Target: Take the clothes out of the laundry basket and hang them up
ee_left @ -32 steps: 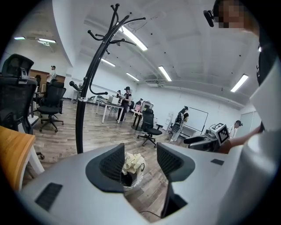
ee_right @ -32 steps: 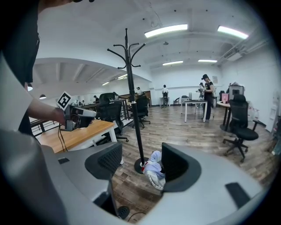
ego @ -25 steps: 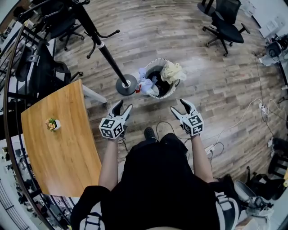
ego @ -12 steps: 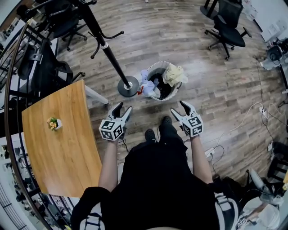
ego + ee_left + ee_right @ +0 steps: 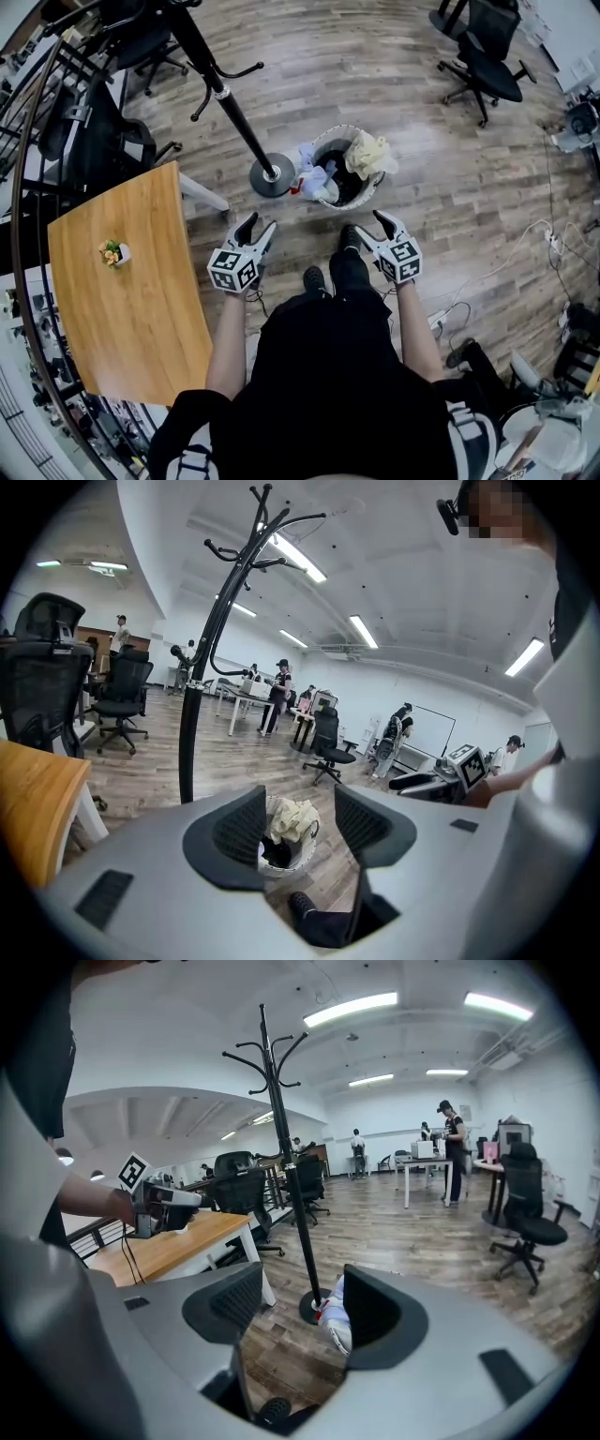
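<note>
A round white laundry basket [image 5: 330, 132] stands on the wooden floor ahead of me. A pale yellow garment [image 5: 369, 154] hangs over its right rim, and white and blue clothes [image 5: 310, 175] spill over its left rim. My left gripper [image 5: 260, 223] and right gripper [image 5: 368, 223] are held side by side short of the basket, both open and empty. In the left gripper view the basket [image 5: 298, 856] with the yellow garment [image 5: 292, 819] shows between the open jaws of the gripper [image 5: 300, 799]. In the right gripper view some white clothes [image 5: 337, 1321] show between the open jaws of the gripper [image 5: 300, 1283].
A black coat stand [image 5: 217, 86] rises from a round base [image 5: 273, 176] just left of the basket. A wooden table [image 5: 122, 300] with a small plant [image 5: 113, 253] is at my left. Office chairs [image 5: 492, 66] stand further off, and cables [image 5: 525, 234] lie on the floor at right.
The person's right foot has stepped forward toward the basket. Both grippers stay open and have barely shifted.
</note>
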Motion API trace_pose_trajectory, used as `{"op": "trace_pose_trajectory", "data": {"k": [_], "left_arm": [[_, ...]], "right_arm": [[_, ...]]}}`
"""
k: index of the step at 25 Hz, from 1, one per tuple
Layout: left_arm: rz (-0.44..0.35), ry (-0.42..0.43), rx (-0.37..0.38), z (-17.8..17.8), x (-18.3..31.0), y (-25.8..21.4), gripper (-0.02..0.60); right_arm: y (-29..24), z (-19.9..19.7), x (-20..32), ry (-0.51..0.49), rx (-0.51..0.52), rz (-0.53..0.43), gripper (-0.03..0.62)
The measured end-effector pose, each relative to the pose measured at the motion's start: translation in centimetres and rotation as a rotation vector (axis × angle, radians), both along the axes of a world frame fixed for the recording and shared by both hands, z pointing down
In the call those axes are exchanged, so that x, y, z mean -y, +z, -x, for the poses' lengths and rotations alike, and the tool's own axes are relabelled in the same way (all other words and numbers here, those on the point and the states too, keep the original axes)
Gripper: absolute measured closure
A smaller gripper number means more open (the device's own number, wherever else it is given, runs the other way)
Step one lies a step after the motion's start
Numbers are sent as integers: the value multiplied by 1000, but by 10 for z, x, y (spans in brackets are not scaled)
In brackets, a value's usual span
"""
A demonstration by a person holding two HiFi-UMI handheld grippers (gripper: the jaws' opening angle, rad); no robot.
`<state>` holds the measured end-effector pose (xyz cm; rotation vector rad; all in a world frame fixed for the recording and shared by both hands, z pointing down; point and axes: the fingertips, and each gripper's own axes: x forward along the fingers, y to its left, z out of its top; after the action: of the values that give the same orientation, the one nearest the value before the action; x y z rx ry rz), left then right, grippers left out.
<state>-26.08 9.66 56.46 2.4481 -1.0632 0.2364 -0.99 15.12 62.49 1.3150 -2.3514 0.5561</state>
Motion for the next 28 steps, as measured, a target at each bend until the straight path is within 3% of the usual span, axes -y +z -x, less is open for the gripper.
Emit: {"op": "trace_pose_trajectory", "data": {"k": [16, 28], "left_arm": [[55, -25, 68, -37, 40, 30, 353], [105, -134, 155, -51, 76, 65, 353]], "right_arm": [[28, -23, 41, -92, 6, 89, 315], [78, -36, 109, -293, -6, 150, 321]]}}
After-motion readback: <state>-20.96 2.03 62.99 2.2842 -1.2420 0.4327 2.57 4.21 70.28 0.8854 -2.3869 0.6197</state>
